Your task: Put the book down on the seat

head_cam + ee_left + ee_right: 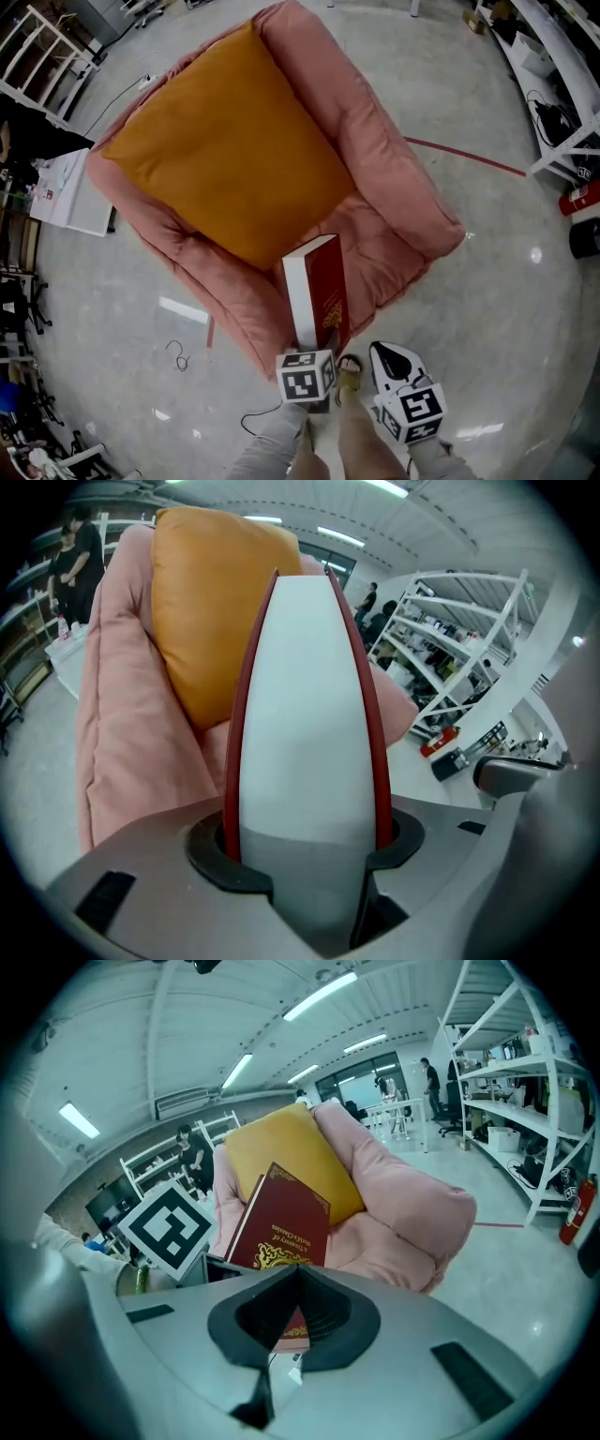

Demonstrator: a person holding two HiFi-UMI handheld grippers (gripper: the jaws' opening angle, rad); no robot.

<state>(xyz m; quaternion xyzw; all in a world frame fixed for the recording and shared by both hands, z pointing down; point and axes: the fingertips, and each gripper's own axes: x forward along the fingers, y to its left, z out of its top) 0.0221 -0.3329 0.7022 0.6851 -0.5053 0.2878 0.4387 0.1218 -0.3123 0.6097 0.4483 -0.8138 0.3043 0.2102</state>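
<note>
A red hardback book [323, 281] with white page edges stands upright in my left gripper [317, 354], whose jaws are shut on its lower end. It hangs over the front rim of the pink armchair seat [375, 141], which holds a big orange cushion [225, 150]. The left gripper view shows the book [305, 714] filling the gap between both pads, with the cushion [202, 602] behind it. My right gripper [386, 354] hangs just right of the book, shut and holding nothing. In its view the right gripper [300, 1274] points at the book's gold-printed cover [281, 1227] and the armchair [403, 1204].
The person's legs and a sandalled foot [349, 370] stand at the chair's front corner. White shelving [562, 84] and a red fire extinguisher [581, 197] are at the right. At the left sits a white table [70, 192], and a cable [178, 354] lies on the floor.
</note>
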